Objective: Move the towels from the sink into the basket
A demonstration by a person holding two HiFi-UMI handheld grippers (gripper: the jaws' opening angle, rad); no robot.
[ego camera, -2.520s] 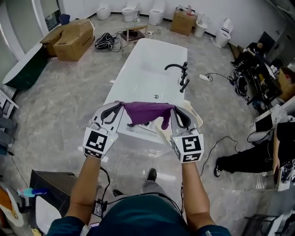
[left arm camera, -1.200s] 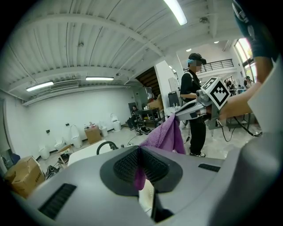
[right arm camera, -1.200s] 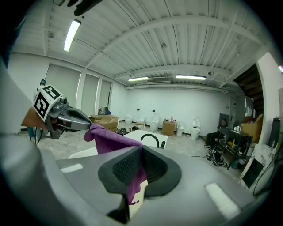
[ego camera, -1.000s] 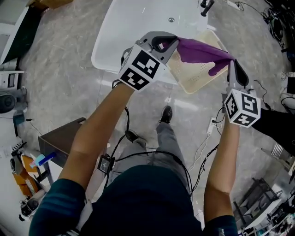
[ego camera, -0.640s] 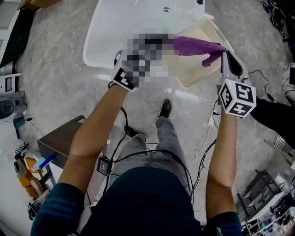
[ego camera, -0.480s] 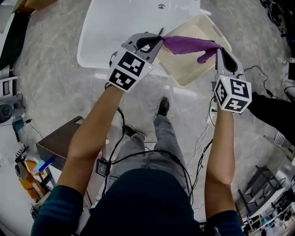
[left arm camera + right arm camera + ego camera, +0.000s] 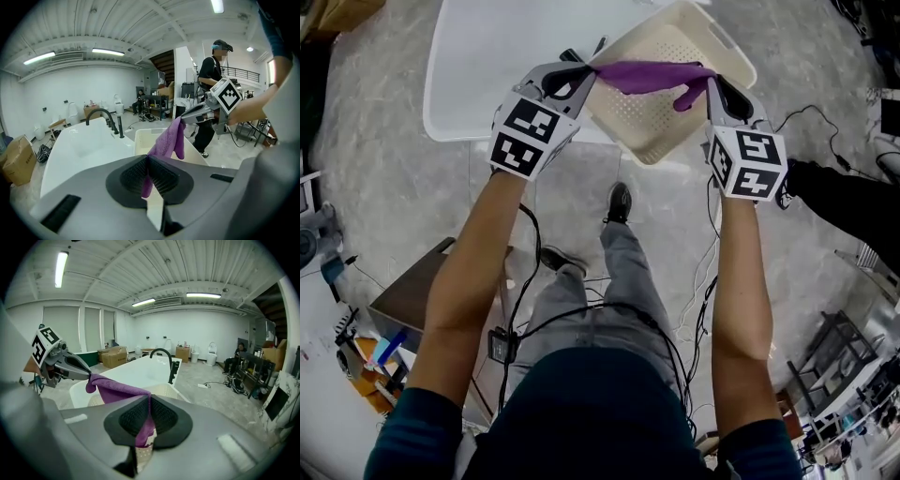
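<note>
Fingers [image 7: 136, 176] clamp towel [image 7: 168, 140] in gripper views; head view shows basket [image 7: 652, 127] beneath.

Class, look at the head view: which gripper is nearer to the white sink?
Left. The left gripper hangs at the edge of the sink; the right gripper is beyond the basket, farther off. Both grip the purple towel.

Everything's being lit bright and even by ceiling tubes [image 7: 59, 269] around 11 o'clock; gripper views are being warped and blacked out at the corners, pretty fisheye.
</note>
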